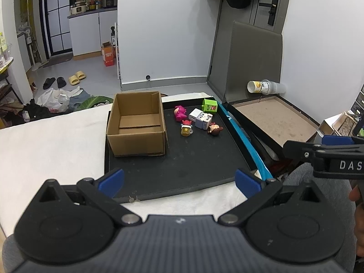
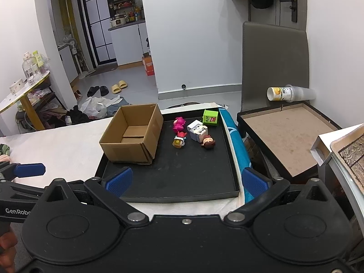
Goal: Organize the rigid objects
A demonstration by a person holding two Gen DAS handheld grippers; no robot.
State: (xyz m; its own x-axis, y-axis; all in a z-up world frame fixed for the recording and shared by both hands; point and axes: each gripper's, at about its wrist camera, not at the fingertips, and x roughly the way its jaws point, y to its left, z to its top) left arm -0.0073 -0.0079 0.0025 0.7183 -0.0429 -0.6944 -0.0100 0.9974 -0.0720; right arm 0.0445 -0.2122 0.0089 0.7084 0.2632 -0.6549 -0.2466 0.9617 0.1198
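1. Left wrist view: left gripper point(image 1: 179, 182) hangs low over the near edge of the black tray point(image 1: 182, 177), jaws spread wide, nothing between the blue pads
2. Cardboard box point(image 1: 136, 125) stands upright on the tray's left half, open top, looks empty
3. Toys sit clustered on the far right of the tray, well apart from both grippers: pink figure point(image 1: 180, 113), green cube point(image 1: 209, 105), grey-white cube point(image 1: 200, 118), red-yellow figure point(image 1: 186, 128), brown-haired figure point(image 1: 215, 129)
4. Right gripper's point(image 1: 327, 150) finger enters from the right edge; from here I cannot tell its opening
5. Right wrist view: right gripper point(image 2: 185, 180) also holds back at the tray's near edge, jaws fully open and empty
6. Same layout: box point(image 2: 132, 134) left, toys right; pink figure point(image 2: 179, 124), green cube point(image 2: 210, 117), grey-white cube point(image 2: 197, 130), red-yellow figure point(image 2: 179, 140), brown-haired figure point(image 2: 208, 142) touching or just beside the grey-white cube
7. One blue pad of the left gripper point(image 2: 29, 170) shows at the left edge
8. Judgement: task is at the start, nothing in the box yet; step in hand is the approach to a first toy
9. Next move calls for reaching forward across the tray, likely right gripper to the near figures; cluster is tight, so jaws need to straddle one toy without nudging its neighbours
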